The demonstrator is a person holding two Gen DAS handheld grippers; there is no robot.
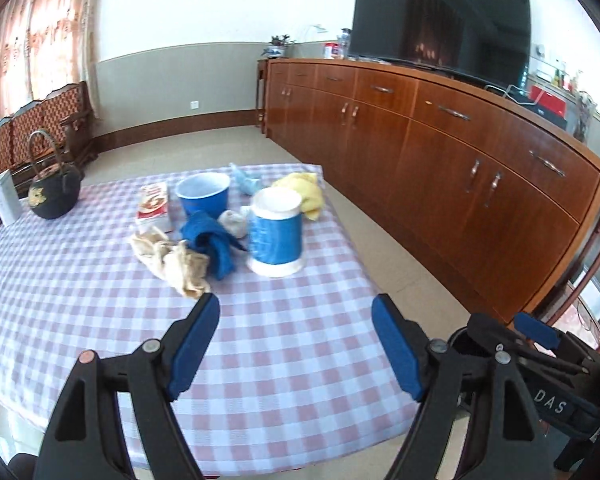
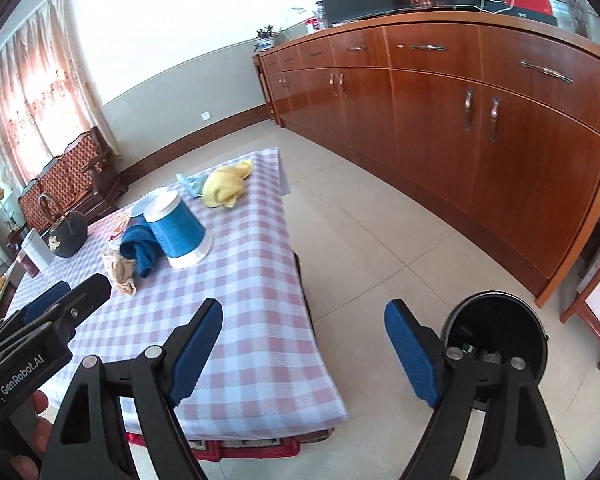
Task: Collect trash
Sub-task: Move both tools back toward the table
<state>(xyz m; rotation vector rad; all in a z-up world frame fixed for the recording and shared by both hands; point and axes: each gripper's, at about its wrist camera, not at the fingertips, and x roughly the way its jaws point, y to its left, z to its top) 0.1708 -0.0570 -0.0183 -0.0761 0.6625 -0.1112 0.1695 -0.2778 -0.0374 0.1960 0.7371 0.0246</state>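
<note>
Right now both of my grippers hang over the near end of the tabletop (image 1: 80,280) with nothing in them: the left gripper (image 1: 296,344) has its fingers spread wide over bare checked cloth, and the right gripper (image 2: 304,350) is just as wide, its fingers straddling the table's edge and the floor.

The black trash bin (image 2: 496,324) stands on the floor just beside the table's near corner, close under my right gripper. I can make out some small bits inside it, so I judge that part of the collecting is already done, though I cannot tell what they are.

Plenty is left. Well ahead of the fingers lies a cluster: a crumpled beige wad (image 1: 172,260) nearest me, a crumpled blue wad (image 1: 212,240) touching it, a small whitish ball (image 1: 234,222) behind, a pale blue scrap (image 1: 244,180) and a yellow crumpled piece (image 1: 304,192) at the far end. Among them stand a blue-and-white cup (image 1: 276,236), a blue bowl (image 1: 202,196) and a small carton (image 1: 154,208); whether those count as trash I cannot say. The black kettle (image 1: 54,192) sits well apart on the left.

I'd put the job at early to midway.
</note>
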